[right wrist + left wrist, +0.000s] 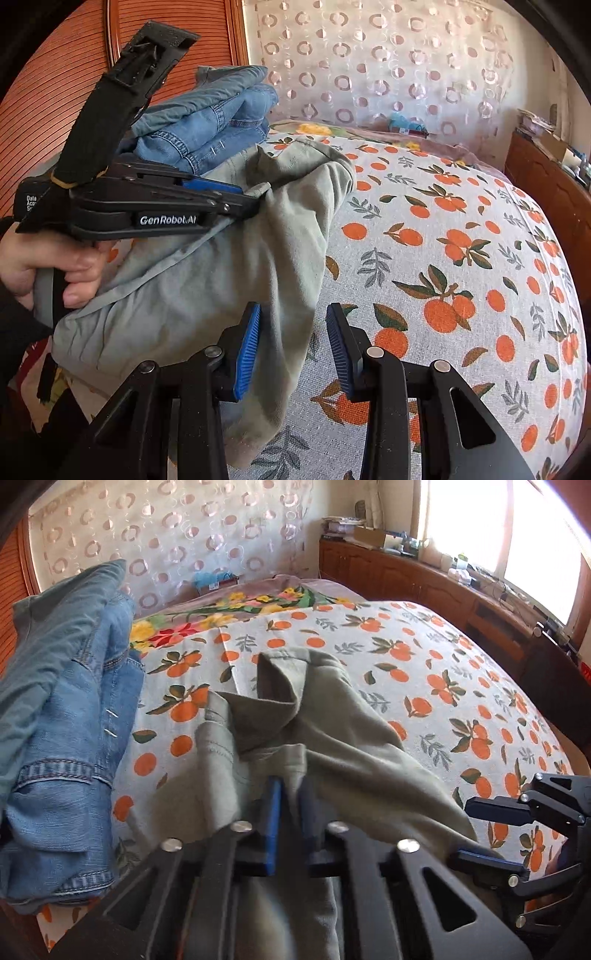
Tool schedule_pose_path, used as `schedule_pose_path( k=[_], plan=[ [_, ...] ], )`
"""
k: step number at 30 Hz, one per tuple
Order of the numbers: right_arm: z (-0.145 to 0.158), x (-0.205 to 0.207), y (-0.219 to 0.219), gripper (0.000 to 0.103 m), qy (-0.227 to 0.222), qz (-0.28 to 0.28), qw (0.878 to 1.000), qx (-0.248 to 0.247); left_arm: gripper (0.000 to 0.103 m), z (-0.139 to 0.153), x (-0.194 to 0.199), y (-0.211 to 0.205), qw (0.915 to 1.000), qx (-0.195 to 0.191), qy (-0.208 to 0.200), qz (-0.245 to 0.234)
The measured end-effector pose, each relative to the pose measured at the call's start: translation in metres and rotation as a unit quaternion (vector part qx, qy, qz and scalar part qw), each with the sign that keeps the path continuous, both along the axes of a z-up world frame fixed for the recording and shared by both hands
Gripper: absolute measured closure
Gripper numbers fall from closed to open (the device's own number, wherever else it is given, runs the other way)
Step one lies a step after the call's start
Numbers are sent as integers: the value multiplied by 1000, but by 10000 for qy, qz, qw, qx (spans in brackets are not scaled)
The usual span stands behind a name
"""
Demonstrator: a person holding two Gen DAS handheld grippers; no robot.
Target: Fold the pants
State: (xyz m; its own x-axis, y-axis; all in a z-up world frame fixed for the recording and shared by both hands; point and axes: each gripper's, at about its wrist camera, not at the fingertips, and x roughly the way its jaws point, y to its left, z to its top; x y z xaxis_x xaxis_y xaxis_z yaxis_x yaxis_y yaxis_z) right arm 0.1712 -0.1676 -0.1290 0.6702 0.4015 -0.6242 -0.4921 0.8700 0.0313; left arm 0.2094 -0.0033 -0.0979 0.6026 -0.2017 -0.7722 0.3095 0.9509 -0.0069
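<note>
1. Left wrist view, nearest: left gripper (290, 812) has its blue pads nearly together, pinching a fold of the olive-green pants (332, 746). Cloth bunches over the fingers and drapes away toward the bed.
2. Same view, lower right: right gripper (491, 834) sits just beside the pants' edge, fingers spread, nothing clamped.
3. Right wrist view, nearest: right gripper (293, 347) jaws apart. The left blue pad (249, 350) touches the hanging edge of the pants (229, 288); the right pad is clear of the cloth, over the bedsheet.
4. Mid-left of that view: left gripper (258, 199) clamped on a pants fold, holding it lifted off the bed. Left hand (48, 266) grips the handle below it.
5. Pants lie partly bunched on the orange-print bedsheet (461, 258), near the bed's left side.
6. Behind them: stack of folded jeans (70, 716), touching or just beside the pants.
7. Farthest: ring-pattern curtain (177, 535) and wooden cabinet (424, 579) under the window.
</note>
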Motion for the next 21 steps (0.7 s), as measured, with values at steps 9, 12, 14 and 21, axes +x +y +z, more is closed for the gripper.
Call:
schedule_pose_path(
  k=[9, 12, 14, 21],
  plan=[
    [-1, 1, 0, 65, -12, 19, 10000, -28, 97, 54, -28, 75, 9925, -324, -810, 859],
    [-1, 2, 0, 65, 11, 31, 10000, -47, 97, 58, -32, 93, 9904, -364, -844, 1028],
    [-1, 2, -1, 65, 25, 34, 10000, -46, 97, 57, -37, 101, 9893, -313, -874, 1129],
    [0, 3, -4, 65, 56, 46, 10000, -4, 76, 39, -59, 102, 9909, -426, -669, 1085]
  ],
)
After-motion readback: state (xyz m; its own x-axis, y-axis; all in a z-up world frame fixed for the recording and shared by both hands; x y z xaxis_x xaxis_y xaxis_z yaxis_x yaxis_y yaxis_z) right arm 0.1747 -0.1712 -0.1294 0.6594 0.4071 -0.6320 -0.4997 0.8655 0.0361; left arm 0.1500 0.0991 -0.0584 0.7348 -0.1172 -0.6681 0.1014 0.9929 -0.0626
